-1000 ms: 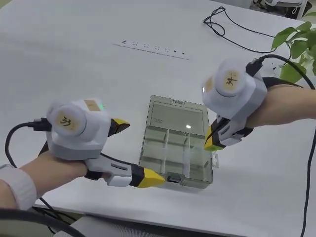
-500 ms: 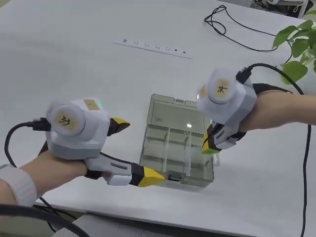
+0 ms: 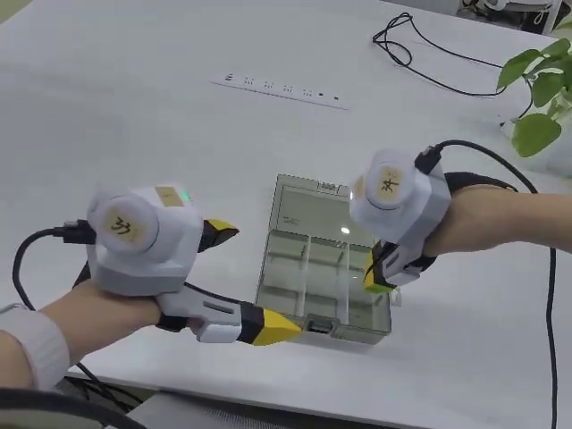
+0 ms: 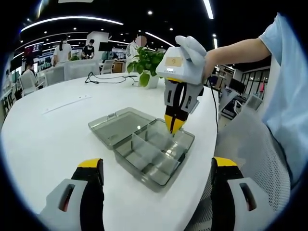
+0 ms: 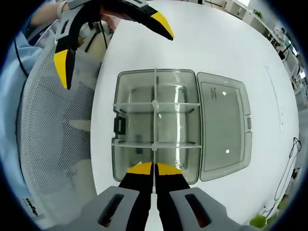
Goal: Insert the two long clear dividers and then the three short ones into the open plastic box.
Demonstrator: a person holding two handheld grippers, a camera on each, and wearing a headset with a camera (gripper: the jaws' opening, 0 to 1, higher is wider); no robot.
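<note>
Left gripper (image 3: 259, 279): jaws wide open, holding nothing, at 9 o'clock of the open clear grey plastic box (image 3: 313, 213) on the white table (image 3: 134, 116). Lid lies flat at the tray's 12. Right gripper (image 3: 376, 279) at the tray's 3 o'clock rim, jaws pinched onto a thin clear plastic divider (image 5: 155, 86) standing in the tray, crossing two other clear dividers (image 5: 134, 104).

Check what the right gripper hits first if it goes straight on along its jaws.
Probably the open plastic box: the right gripper, shut on a clear divider, points into it at its near wall.
</note>
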